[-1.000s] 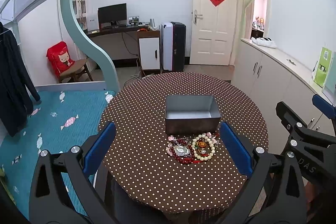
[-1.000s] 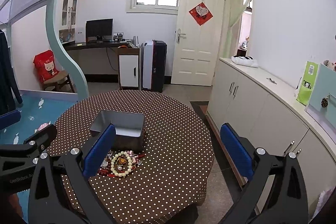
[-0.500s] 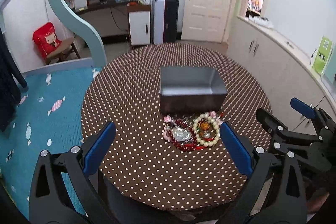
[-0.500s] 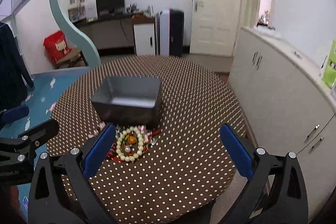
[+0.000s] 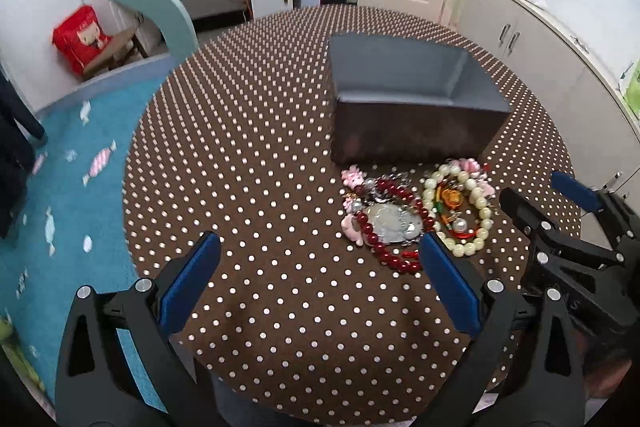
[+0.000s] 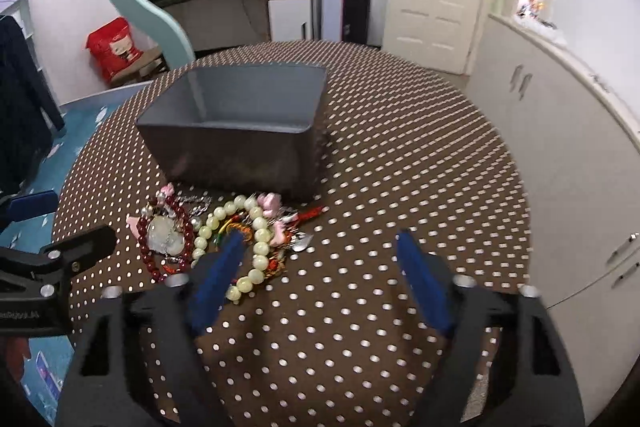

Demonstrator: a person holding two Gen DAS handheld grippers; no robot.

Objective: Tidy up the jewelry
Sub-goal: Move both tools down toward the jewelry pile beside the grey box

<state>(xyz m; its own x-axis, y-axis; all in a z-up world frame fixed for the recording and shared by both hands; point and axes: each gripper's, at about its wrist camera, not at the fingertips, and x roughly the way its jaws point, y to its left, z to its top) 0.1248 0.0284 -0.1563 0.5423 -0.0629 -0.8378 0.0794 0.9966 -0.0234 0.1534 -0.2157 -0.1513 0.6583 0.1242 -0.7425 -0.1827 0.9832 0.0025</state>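
Here, tangled jewelry (image 5: 416, 215): cream beads, red beads, pink charms.

Bright even daylight, slight motion blur, fisheye bending, dark vignetted corners

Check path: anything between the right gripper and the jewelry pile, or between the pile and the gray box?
Nothing visible. The right gripper, closing with nothing between its fingers, is beside the jewelry pile; only bare tablecloth separates pile and open gray box.
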